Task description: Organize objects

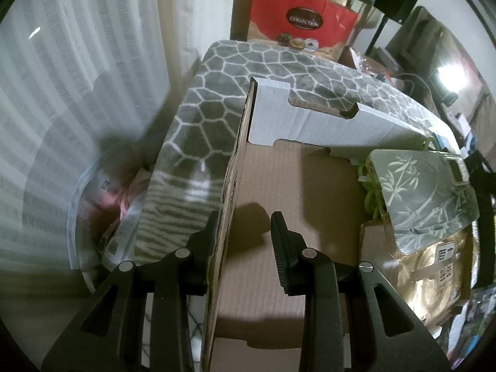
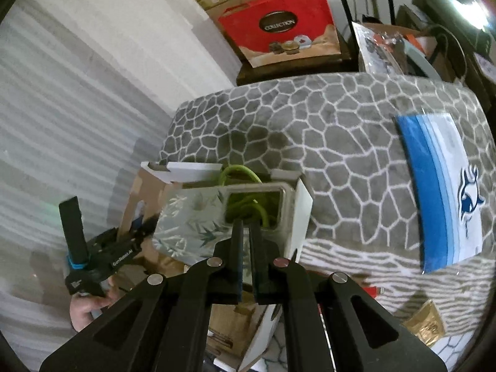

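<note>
Grey blanket with a pale honeycomb pattern covers the surface under everything, with a white curtain along the left of both views and a red paper bag (image 1: 297,21) standing at the back.

On that blanket sits the open cardboard box (image 1: 310,124) I am filling. My left claw (image 1: 245,220) stands spread astride the box's left wall. One finger is outside against the card, the other inside and clear of it, so it steadies the wall more than it grips it. My right claw (image 2: 246,223) is pressed almost together. It looks to be pinching the clear phone case (image 2: 192,217) with the bamboo print by the rim of its camera hole.

The case is at the right end of the box, lying tilted on a coil of green cable (image 1: 369,198) and partly over a gold packet (image 1: 434,279).

My worry is that perch. The cable is springy and the case is slick, so letting go could see it slide off or tip against the white flap (image 2: 302,204) just right of it. Pulling out carelessly could also snag a loop of cable. With the left wall only loosely held, a push could shift the whole box on the soft blanket.

A blue and white pouch (image 2: 440,192) lies well apart on the blanket at the right of the right-hand view, nothing blocking it. The middle of the box floor is bare.
</note>
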Demonstrator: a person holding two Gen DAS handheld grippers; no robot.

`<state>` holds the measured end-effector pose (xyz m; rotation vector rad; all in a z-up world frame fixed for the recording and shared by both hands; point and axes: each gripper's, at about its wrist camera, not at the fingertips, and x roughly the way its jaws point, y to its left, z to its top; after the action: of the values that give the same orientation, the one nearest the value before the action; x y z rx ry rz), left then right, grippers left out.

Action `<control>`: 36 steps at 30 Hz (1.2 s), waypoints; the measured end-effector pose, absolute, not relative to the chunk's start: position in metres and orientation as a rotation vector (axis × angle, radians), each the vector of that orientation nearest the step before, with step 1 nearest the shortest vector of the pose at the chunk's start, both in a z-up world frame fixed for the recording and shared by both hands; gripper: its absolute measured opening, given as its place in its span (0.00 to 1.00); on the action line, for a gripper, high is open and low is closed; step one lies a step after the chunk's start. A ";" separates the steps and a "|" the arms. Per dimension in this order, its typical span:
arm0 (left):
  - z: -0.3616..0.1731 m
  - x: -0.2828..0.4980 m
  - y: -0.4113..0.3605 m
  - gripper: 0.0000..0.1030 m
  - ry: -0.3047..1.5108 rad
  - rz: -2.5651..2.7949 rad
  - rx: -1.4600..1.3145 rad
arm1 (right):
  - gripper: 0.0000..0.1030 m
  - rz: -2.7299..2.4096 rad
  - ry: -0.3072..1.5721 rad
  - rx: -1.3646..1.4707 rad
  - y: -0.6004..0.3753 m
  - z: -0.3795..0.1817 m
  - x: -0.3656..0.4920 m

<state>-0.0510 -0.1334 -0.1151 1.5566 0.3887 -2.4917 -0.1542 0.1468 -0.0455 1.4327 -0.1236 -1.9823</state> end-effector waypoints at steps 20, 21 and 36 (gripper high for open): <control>-0.115 -0.048 -0.132 0.28 0.411 -2.505 1.549 | 0.36 -2.036 0.165 1.442 0.139 -0.054 -0.137; -0.115 -0.048 -0.132 0.28 0.411 -2.504 1.548 | 0.36 -2.054 0.233 1.426 0.133 -0.053 -0.129; -0.116 -0.049 -0.132 0.28 0.411 -2.503 1.548 | 0.30 -1.994 0.286 1.254 0.097 -0.030 -0.112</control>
<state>-0.0486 -0.1319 -0.1159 1.5480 0.4108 -2.5033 -0.1125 0.0969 -0.0300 1.2537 0.2857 -1.9941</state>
